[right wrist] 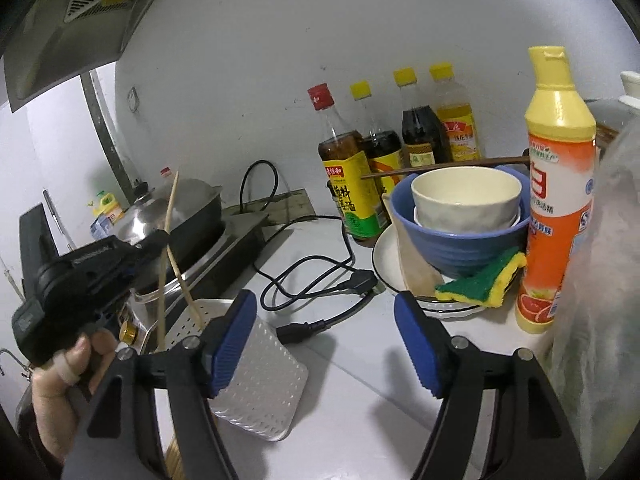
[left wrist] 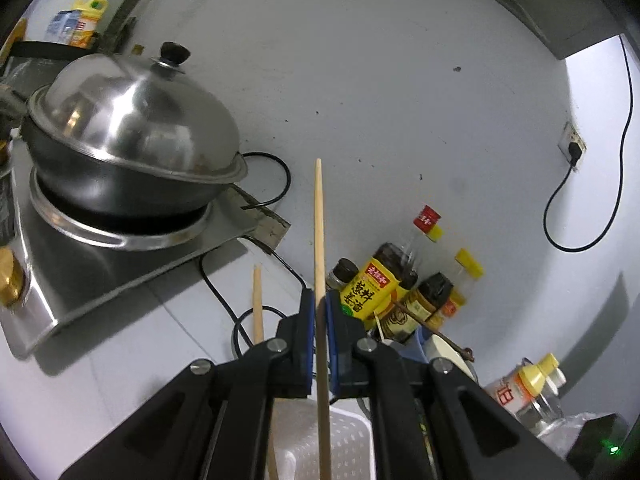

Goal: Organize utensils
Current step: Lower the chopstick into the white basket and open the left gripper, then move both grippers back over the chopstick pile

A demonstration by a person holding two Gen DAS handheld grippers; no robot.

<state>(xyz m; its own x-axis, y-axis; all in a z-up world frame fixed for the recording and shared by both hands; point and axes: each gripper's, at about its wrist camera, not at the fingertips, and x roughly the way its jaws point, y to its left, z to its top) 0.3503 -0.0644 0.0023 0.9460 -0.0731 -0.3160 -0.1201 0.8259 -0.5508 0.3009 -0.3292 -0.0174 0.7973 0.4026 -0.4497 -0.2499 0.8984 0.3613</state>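
My left gripper (left wrist: 319, 300) is shut on a light wooden chopstick (left wrist: 319, 240) and holds it upright over a white perforated utensil holder (left wrist: 340, 440). A second light chopstick (left wrist: 258, 308) stands in that holder. In the right wrist view the left gripper (right wrist: 160, 238) grips its chopstick (right wrist: 168, 216) above the holder (right wrist: 256, 372), with the second chopstick (right wrist: 186, 288) leaning in it. My right gripper (right wrist: 324, 340) is open and empty, just right of the holder. A dark pair of chopsticks (right wrist: 440, 166) lies across the stacked bowls (right wrist: 460, 236).
A lidded wok (left wrist: 132, 140) sits on a steel stove (left wrist: 100, 264) at the left. Sauce bottles (right wrist: 352, 184) line the wall. A plate (right wrist: 386, 260) holds bowls and a sponge (right wrist: 484, 280). A dish soap bottle (right wrist: 558, 184) stands at the right. A black power cord (right wrist: 316, 284) lies on the counter.
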